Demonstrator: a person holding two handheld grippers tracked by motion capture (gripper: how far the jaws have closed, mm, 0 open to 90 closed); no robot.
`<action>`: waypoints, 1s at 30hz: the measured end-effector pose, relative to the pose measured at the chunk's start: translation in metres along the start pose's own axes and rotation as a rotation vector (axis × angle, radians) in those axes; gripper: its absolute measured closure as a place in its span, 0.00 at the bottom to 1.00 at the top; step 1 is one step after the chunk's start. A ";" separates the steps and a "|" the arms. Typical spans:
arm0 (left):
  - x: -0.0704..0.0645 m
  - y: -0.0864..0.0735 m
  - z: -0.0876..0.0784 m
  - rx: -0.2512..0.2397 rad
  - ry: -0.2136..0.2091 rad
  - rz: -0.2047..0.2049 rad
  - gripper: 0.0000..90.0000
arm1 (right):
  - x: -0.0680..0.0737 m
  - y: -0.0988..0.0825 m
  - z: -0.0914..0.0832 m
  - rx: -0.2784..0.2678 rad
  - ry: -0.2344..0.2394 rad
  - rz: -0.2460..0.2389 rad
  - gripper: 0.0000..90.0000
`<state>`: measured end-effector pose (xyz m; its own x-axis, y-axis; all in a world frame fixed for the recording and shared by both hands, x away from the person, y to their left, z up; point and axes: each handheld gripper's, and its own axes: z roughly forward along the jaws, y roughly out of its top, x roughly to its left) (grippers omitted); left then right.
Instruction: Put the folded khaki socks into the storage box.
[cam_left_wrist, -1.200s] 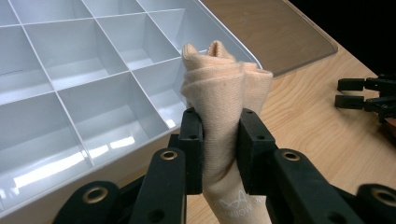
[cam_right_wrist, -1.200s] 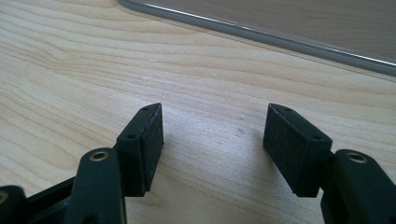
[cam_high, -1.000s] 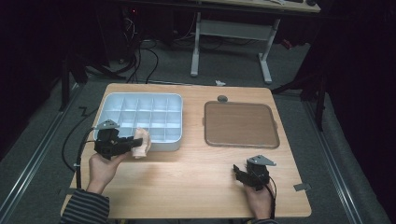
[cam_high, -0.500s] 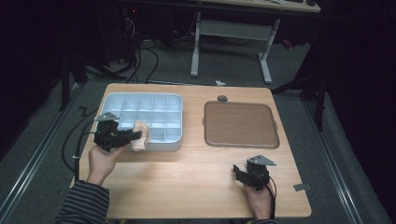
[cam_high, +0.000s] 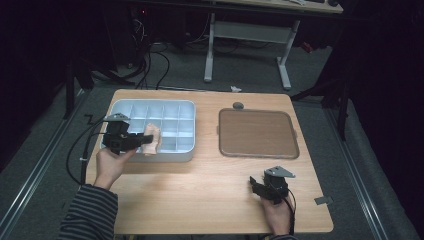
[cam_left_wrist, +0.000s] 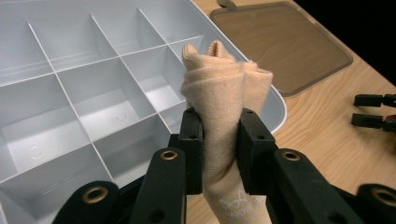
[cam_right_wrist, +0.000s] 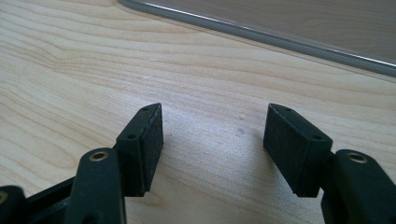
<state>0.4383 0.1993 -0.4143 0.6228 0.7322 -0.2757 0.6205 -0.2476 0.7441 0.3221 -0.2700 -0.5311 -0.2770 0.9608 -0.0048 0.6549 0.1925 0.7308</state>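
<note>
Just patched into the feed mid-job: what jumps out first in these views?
The eye goes first to the rolled beige sock, clamped between the pads of the left gripper over the near edge of the white compartment tray at the table's left. To the right of the tray lies a flat brown lid. Near the table's front edge, the right gripper sits with its jaws open over bare wood.

sock's (cam_left_wrist: 223, 107) lower end cut off, tray (cam_left_wrist: 70, 107) cropped at left

Black tool (cam_left_wrist: 219, 140), striped sleeve (cam_high: 90, 212)
</note>
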 end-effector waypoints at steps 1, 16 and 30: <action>0.000 0.001 0.001 0.003 0.005 0.003 0.83 | 0.000 0.000 0.000 0.000 0.000 -0.001 0.42; 0.011 0.007 0.019 0.045 0.026 -0.023 0.83 | 0.000 0.000 0.000 0.001 -0.002 -0.002 0.42; 0.018 0.005 0.030 0.073 0.033 -0.046 0.82 | 0.000 0.000 0.000 0.000 0.001 0.002 0.41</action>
<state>0.4676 0.1923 -0.4337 0.5777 0.7640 -0.2873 0.6818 -0.2581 0.6845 0.3218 -0.2702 -0.5311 -0.2763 0.9611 -0.0030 0.6553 0.1906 0.7309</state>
